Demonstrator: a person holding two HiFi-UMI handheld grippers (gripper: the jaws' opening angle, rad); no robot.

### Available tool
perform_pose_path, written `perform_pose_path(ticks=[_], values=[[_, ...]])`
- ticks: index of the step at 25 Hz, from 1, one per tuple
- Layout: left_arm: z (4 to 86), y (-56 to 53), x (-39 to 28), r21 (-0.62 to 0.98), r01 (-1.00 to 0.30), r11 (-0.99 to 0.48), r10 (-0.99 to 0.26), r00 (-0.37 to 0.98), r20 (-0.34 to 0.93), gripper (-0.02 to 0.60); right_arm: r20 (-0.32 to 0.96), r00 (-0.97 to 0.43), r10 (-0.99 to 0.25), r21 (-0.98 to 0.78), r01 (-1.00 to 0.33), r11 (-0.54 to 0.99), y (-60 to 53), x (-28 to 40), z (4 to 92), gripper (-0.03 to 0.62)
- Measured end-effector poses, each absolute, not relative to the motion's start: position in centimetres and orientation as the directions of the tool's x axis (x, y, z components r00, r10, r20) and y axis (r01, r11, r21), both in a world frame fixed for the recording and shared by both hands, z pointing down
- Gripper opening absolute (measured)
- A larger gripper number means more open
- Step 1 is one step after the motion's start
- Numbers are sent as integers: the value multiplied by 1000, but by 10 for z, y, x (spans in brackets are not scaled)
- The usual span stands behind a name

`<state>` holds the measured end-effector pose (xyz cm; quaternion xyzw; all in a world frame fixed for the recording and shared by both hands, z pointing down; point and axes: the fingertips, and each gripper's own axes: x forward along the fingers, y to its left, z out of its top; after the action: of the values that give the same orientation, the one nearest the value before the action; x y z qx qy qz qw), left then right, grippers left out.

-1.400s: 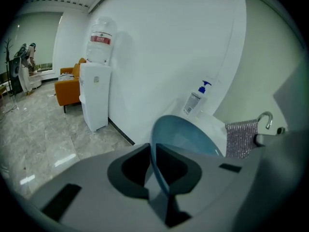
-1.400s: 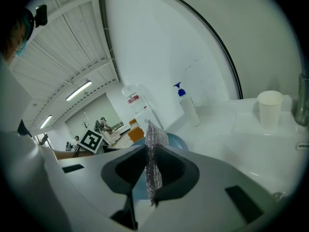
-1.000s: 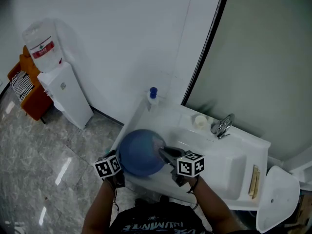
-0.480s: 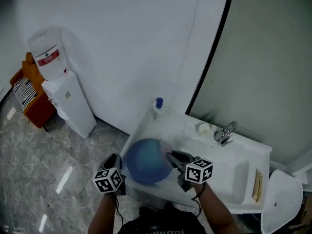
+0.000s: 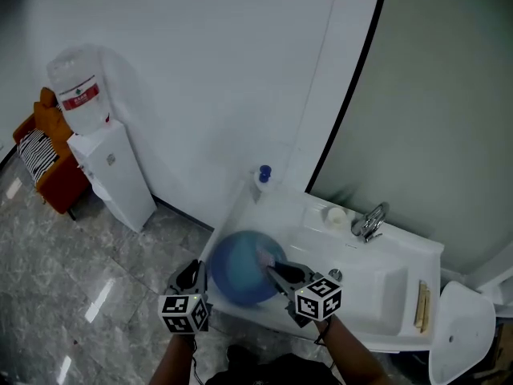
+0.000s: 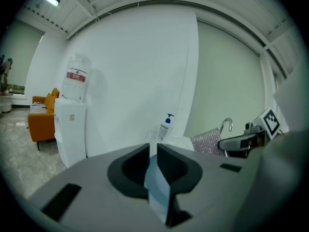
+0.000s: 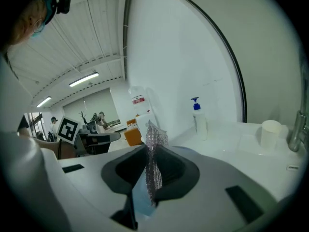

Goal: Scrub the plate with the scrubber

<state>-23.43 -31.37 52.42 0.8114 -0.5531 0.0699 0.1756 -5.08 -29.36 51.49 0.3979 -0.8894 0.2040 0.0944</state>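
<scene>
Quick note on where you're at. Compared with a second ago, you've brought the plate (image 5: pixel 239 271) up off the front-left corner of the sink (image 5: pixel 377 295) and rolled it a bit. Its blue face now sits more open toward the scrubber (image 7: pixel 153 149).

Your left gripper (image 6: pixel 153 166) is clamped on the plate's near rim; you can see the thin blue edge pinched between the jaws. Your right gripper (image 7: pixel 147 170) is closed tight on the silvery mesh scrubber, which sticks up between its jaws. That one has slid in too. From the head view the scrubber is over the right part of the plate's face rather than out at the edge. It looks like it's touching, but I can't say for sure.

So I'd read this as setup done and scrubbing just starting. The plate is held in the air over the sink, not resting on anything, so your left grip takes all the push. Keep the strokes light or the plate may twist in those jaws.
</scene>
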Motion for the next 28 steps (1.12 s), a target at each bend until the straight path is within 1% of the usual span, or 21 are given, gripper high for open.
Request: perform_pose_path(ticks=[4, 8, 14, 21, 28], values=[[523, -291, -229, 215, -927, -308, -878, 364, 310, 48, 348, -706, -617, -263, -705, 658, -281, -65, 522, 75], [521, -264, -225, 213, -939, -268, -889, 327, 321, 48, 364, -716, -596, -234, -690, 686, -264, -67, 524, 75], [519, -224, -206, 223, -952, -209, -909, 273, 316, 48, 380, -736, -559, -155, -647, 747, -237, -56, 521, 75], [511, -170, -180, 221, -963, -153, -926, 218, 309, 48, 343, -774, -533, -144, -604, 784, -196, -36, 501, 75], [507, -104, -145, 219, -970, -109, -939, 173, 299, 48, 333, -784, -525, -141, -591, 794, -141, -2, 502, 75]])
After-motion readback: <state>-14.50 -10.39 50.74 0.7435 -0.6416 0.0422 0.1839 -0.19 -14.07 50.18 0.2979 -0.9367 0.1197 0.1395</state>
